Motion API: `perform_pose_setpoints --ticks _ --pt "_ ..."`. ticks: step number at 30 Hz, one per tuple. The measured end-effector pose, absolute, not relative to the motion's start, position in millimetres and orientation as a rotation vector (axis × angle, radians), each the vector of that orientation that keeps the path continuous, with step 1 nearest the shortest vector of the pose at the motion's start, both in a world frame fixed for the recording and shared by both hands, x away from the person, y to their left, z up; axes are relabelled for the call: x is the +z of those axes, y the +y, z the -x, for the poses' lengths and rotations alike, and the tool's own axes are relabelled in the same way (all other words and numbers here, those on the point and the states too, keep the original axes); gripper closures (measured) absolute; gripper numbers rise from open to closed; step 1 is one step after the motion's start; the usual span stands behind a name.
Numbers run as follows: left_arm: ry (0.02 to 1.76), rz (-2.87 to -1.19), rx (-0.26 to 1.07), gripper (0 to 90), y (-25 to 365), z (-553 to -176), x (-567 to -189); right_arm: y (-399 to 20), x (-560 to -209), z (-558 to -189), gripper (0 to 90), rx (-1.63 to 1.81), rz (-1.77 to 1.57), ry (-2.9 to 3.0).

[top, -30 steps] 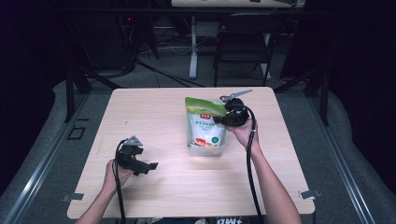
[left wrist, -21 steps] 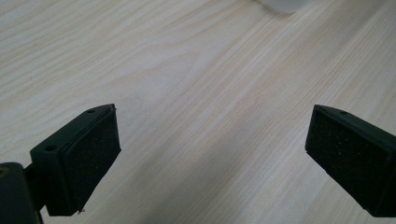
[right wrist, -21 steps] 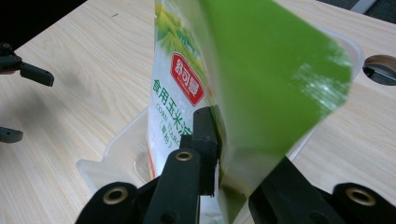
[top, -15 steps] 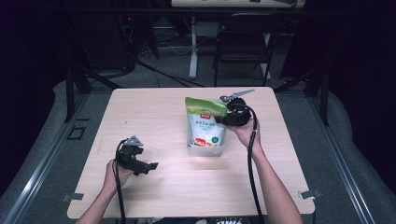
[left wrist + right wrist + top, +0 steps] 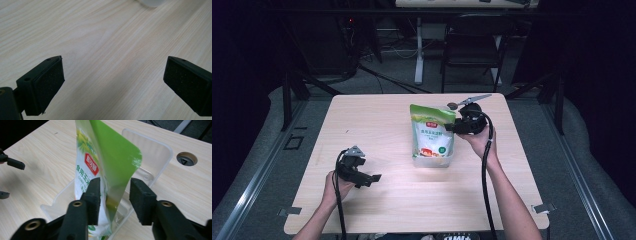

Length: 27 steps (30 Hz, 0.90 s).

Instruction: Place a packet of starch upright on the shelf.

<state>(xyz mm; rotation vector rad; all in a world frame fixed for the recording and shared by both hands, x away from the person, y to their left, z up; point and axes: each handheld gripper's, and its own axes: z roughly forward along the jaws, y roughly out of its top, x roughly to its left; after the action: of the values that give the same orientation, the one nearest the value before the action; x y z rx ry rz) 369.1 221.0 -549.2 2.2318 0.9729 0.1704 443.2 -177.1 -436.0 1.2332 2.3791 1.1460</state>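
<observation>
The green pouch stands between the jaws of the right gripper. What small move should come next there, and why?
Probably close the right gripper on the green pouch. In the right gripper view its jaws stand on either side of the pouch's edge with a gap on one side, so it is not yet gripped. The pouch stands upright in a clear plastic container. The left gripper is open, far from it.

I work at a light wooden table [image 5: 377, 125] with pale grain and a round cable hole [image 5: 186, 158] near its far edge. Around it the floor [image 5: 272, 125] is grey carpet, and the room beyond lies dark. Past the far edge stands a black chair [image 5: 472, 47], beside a white desk leg [image 5: 418, 50], with cables [image 5: 387, 50] on the floor.
</observation>
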Motion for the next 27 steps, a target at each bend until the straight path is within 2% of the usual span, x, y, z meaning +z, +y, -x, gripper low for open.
perform_pose_setpoints --ticks 7,13,27 --pt "0.973 -2.231 0.172 3.1 220.4 -369.1 -549.7 -186.5 -422.9 -428.2 31.1 1.104 -1.217 2.388" --pt "0.970 -2.238 0.173 3.1 219.5 -369.3 -549.8 -198.1 -411.0 -407.7 18.6 1.075 -1.167 2.394" --pt "0.966 -2.244 0.174 3.2 220.0 -369.4 -549.6 -234.8 -415.2 -352.9 12.9 0.995 -1.158 2.437"
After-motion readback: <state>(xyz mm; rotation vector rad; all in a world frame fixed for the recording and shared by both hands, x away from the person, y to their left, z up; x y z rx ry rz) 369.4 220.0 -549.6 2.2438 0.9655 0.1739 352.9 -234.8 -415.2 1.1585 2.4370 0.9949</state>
